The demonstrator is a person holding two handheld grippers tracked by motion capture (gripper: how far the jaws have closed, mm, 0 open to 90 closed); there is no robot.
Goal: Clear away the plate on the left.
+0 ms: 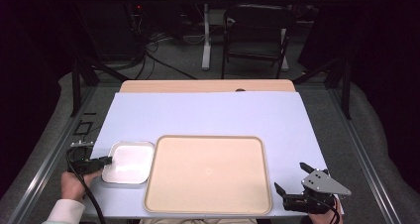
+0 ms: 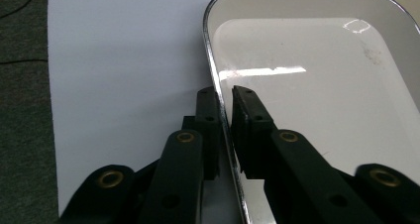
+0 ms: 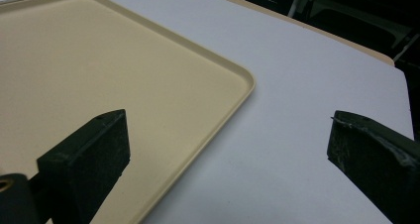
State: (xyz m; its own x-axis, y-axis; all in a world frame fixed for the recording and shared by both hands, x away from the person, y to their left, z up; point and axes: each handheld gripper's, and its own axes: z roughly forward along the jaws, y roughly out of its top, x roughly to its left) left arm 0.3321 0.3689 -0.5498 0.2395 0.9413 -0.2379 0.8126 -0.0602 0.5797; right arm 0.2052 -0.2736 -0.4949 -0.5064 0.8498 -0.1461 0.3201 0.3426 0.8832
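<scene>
A counter (image 1: 208,112) under a pale sheet carries a large beige tray (image 1: 208,174); touching its left edge sits a small white dish (image 1: 130,162). The left tongs (image 2: 225,110) clench the dish's rim, likely to lift it onto the tray. The right tongs (image 3: 223,154) hang released beside the tray's corner.

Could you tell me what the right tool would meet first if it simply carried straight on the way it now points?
Probably nothing soon: the open right tool points over bare white sheet beside the beige tray's corner.
</scene>
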